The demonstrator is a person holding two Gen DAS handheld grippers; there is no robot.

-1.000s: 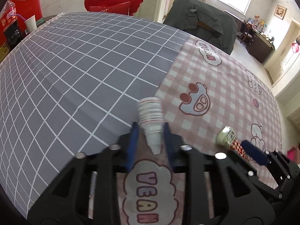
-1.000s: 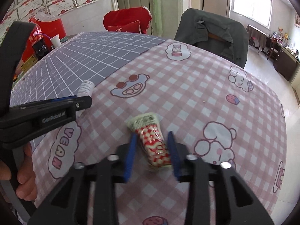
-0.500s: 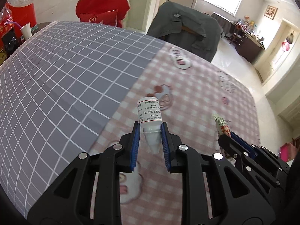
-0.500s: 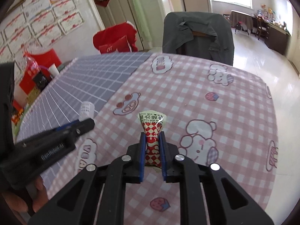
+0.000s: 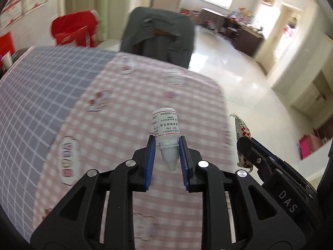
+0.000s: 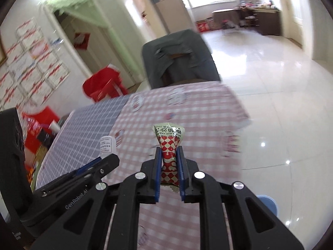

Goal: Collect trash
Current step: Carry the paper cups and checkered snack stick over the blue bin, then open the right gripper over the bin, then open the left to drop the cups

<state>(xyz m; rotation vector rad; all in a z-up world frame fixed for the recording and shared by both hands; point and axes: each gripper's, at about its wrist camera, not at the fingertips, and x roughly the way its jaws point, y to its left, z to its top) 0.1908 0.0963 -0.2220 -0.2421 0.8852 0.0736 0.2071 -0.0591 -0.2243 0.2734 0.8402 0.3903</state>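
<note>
Since both pieces of litter were already off the counter (image 5: 68,95), pickup looked done. The left gripper (image 5: 165,155) clamped a small white plastic dropper bottle (image 5: 165,128); the right gripper (image 6: 169,167) pinched a red-and-white checked snack wrapper (image 6: 169,145). Binning remained, with no bin clearly visible.

**Table and its coverings, seen from both wrist cameras**

Below my grippers I see one table (image 5: 187,218) dressed in two cloths laid edge to edge. The grey cloth with a white grid (image 5: 41,87) covers the left part; the pink-and-white checked cloth with cartoon motifs (image 5: 129,120) covers the right part, out to the rounded far corner. At the far left edge a white paper cup (image 5: 7,59) stands beside the grey cloth. Motion blur softens the printed figures. A glossy tiled floor (image 6: 270,87) surrounds the table.
</note>
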